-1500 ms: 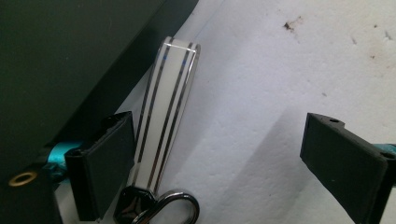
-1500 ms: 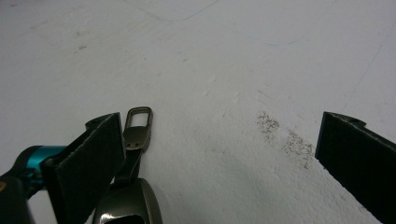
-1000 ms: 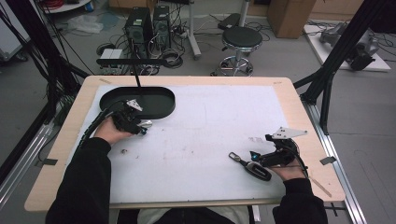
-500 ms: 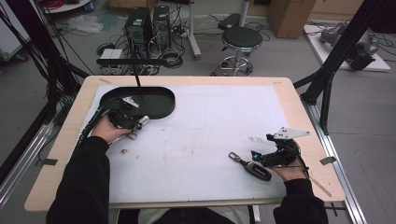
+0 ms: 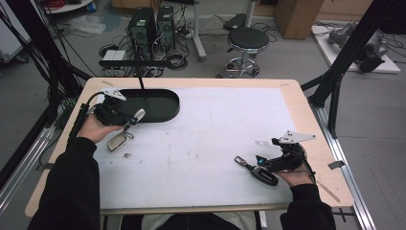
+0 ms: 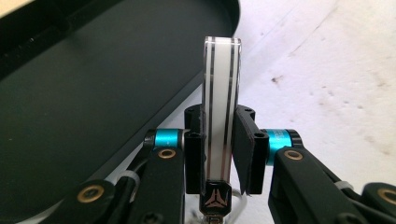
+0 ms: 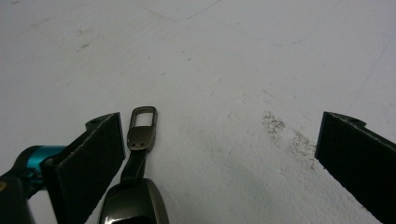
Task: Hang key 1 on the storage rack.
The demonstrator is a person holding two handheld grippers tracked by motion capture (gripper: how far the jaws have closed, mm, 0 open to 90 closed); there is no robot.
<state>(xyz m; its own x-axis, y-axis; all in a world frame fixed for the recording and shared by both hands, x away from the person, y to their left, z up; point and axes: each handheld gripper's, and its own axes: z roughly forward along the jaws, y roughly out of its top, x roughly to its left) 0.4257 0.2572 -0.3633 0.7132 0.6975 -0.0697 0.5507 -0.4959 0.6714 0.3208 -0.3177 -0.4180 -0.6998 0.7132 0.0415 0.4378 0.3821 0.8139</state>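
At the near-left edge of the black oval tray [image 5: 158, 108], which sits toward the far left corner of the table [image 5: 297, 103] and shows a bare dark floor with nothing lying in it, the left gripper [image 5: 125, 118] is lifted clear of the white mat [image 5: 215, 129] with a slim white key fob [image 5: 139, 115] pinched between its jaws. From the high view, a second silver piece [image 5: 117, 142] hangs or lies just below that gripper, nearer the person than the tray, though whether it is joined to the fob is hard to tell. The left gripper view adds what the high view cannot resolve: the white key fob [image 6: 219, 116] stands upright on its edge, two thin dark stripes run its length, a small emblem marks its lower end, and both black pads [image 6: 245, 149] press flat against its sides, so the jaws have just closed on it; the tray [image 6: 93, 102] lies to that view's left. Well away from the tray, at the near right of the table, the right gripper [image 5: 261, 165] rests on the mat with its jaws spread wide. The right gripper view shows a dark key fob [image 7: 135, 200] with a metal loop [image 7: 142, 126] lying just beside one pad, apparently not gripped.
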